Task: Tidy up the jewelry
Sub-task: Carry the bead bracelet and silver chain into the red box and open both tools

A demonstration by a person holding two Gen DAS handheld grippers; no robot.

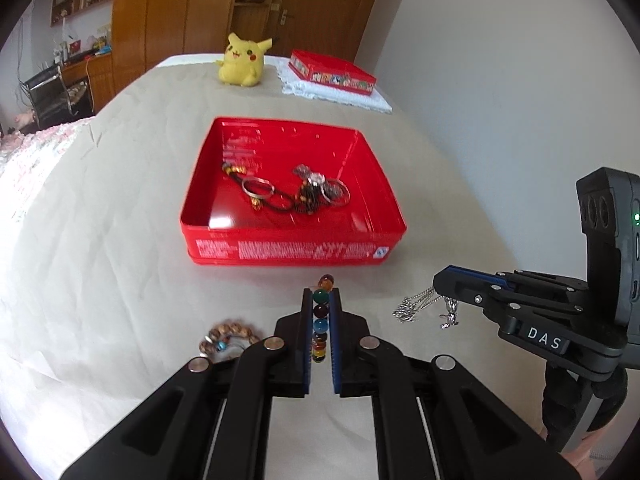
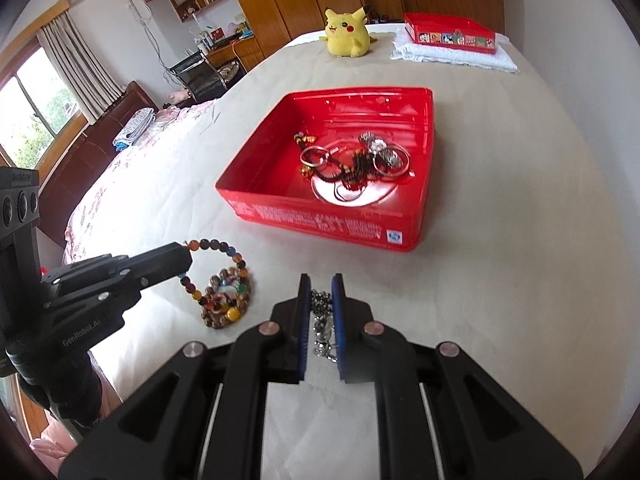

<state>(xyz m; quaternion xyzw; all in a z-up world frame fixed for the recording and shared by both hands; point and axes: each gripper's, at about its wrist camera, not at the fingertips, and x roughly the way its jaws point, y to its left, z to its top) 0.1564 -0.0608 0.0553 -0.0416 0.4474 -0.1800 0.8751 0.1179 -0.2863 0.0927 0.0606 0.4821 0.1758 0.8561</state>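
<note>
Wooden wardrobes (image 2: 280,4) — daylit window (image 2: 36,112)

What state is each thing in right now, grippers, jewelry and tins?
left gripper: shut on the colored bead bracelet.
right gripper: shut on the silver chain.
red tin: open, jewelry pile inside.
wooden bead bracelet: loose on the bed.
far red tin: on a white cloth.
</note>
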